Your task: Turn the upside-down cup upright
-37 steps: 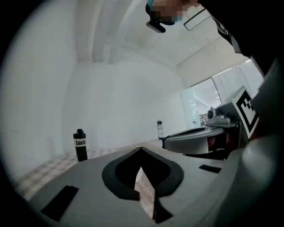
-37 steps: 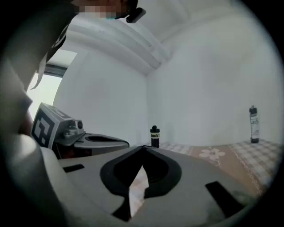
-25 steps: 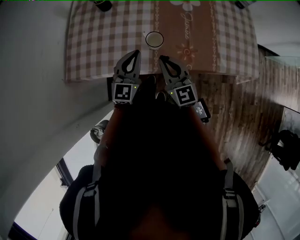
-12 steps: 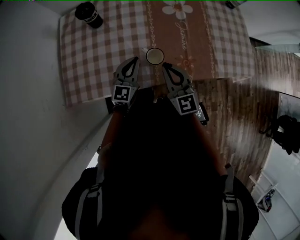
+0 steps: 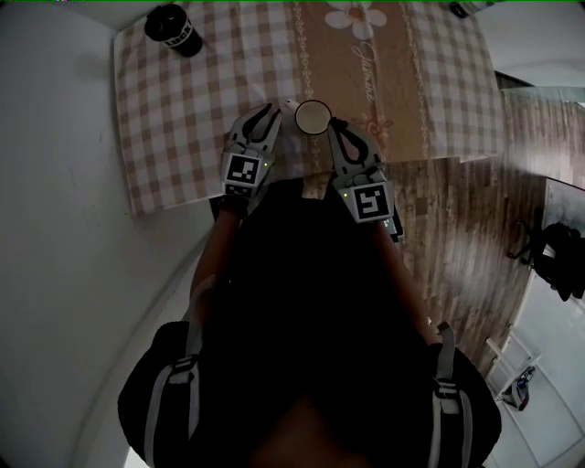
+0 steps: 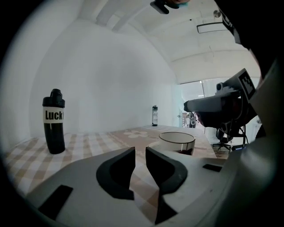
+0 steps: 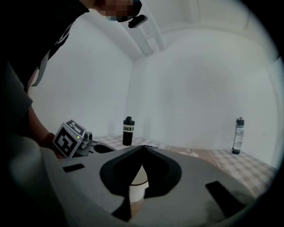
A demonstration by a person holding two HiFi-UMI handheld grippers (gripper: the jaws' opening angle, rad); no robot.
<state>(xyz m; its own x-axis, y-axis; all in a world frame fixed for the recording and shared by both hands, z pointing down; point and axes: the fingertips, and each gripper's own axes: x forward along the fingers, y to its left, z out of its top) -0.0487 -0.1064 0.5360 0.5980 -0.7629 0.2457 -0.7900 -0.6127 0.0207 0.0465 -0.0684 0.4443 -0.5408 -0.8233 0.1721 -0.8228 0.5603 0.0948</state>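
A white cup with a dark-edged top stands on the checked tablecloth near the table's front edge. My left gripper lies just left of the cup, and its jaws are opening with nothing between them. In the left gripper view the cup sits to the right of the left gripper. My right gripper is shut and empty, its tips close to the cup's right side. Through the right gripper, part of the cup shows behind its jaws.
A black bottle stands at the table's far left corner. It also shows as the black bottle in the left gripper view. A second bottle stands at the far right. Wooden floor lies right of the table, and a white wall on the left.
Both grippers have moved forward over the table's front edge, so the cup now lies between their tips. The left jaws have spread apart; the right jaws stay shut.
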